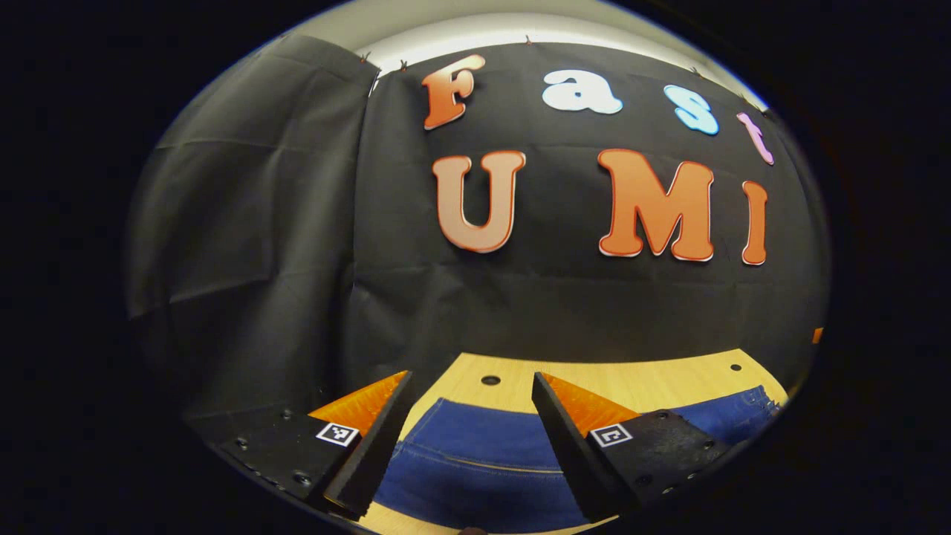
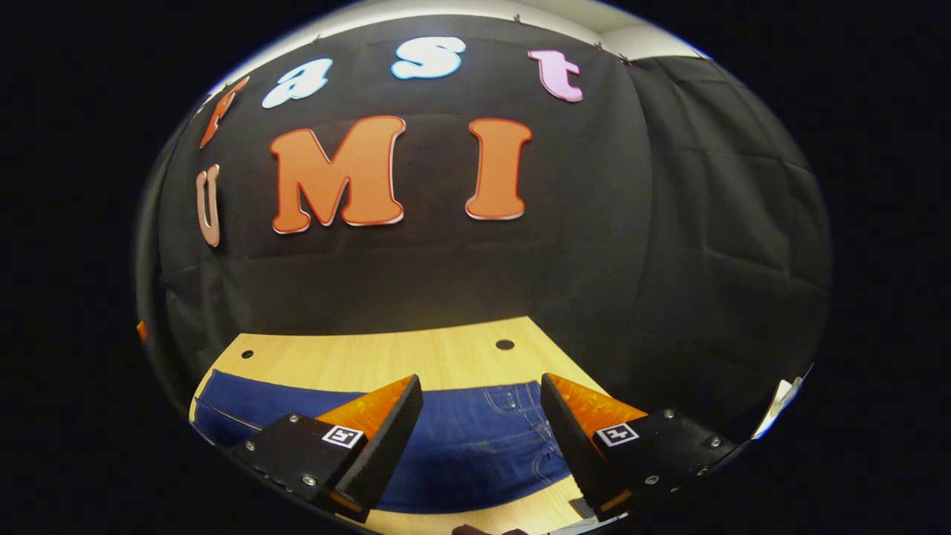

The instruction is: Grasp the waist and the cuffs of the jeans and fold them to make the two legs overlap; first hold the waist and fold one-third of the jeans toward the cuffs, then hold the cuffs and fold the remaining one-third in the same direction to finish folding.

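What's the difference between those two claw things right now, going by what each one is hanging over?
The left gripper hangs over a plain stretch of the jeans crossed by one seam, while the right gripper hangs over a stitched part of them with rivets. A frayed hem lies right of the left gripper; bare wooden table lies right of the right one. Both are open, touching nothing.

In the left gripper view, the left gripper (image 1: 470, 386) hovers with its jaws spread wide apart above the blue jeans (image 1: 475, 461), which lie flat on the pale wooden surface (image 1: 631, 379) near a small round hole (image 1: 490, 380) at its far edge.
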### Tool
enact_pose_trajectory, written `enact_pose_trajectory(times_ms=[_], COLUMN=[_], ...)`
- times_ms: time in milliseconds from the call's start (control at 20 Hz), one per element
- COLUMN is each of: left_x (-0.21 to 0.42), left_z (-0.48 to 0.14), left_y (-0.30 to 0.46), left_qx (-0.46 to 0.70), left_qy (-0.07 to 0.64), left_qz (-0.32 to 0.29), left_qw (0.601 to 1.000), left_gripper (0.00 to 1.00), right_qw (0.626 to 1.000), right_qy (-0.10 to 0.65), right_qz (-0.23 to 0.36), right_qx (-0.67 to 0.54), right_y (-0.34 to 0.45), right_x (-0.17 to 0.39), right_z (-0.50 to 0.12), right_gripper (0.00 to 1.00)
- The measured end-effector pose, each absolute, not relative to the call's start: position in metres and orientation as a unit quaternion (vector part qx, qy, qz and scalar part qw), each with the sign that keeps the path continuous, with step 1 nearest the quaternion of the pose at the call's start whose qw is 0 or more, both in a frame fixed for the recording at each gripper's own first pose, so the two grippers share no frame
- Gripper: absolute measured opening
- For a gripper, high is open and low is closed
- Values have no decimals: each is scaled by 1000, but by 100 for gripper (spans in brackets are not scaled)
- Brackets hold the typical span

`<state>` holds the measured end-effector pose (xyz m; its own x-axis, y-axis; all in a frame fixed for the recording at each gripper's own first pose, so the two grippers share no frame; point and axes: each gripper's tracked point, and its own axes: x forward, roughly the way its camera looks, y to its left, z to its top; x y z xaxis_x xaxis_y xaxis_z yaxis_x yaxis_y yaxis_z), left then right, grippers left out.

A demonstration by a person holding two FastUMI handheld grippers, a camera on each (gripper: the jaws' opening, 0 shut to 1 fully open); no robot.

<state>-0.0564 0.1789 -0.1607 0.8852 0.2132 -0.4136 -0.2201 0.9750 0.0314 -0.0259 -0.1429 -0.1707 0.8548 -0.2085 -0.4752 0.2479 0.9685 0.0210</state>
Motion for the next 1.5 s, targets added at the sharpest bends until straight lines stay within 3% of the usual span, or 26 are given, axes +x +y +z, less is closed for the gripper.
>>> enact_pose_trajectory(times_ms=[300,700,1200,1500], left_x=[-93,-148,-182,-174], left_z=[-259,-340,-385,-395], left_y=[218,242,259,275], left_qx=[-79,-221,-409,-461], left_qy=[350,453,496,467], left_qz=[150,202,287,292], left_qw=[921,840,710,696], left_gripper=[98,98,98,98], right_qw=[908,824,755,727], right_qy=[360,436,495,500], right_qz=[-135,-195,-212,-230], right_qx=[166,305,373,410], right_y=[-172,-214,-225,-239], right_x=[-53,-77,-89,-97], right_z=[-256,-340,-402,-424], right_gripper=[98,94,94,94])
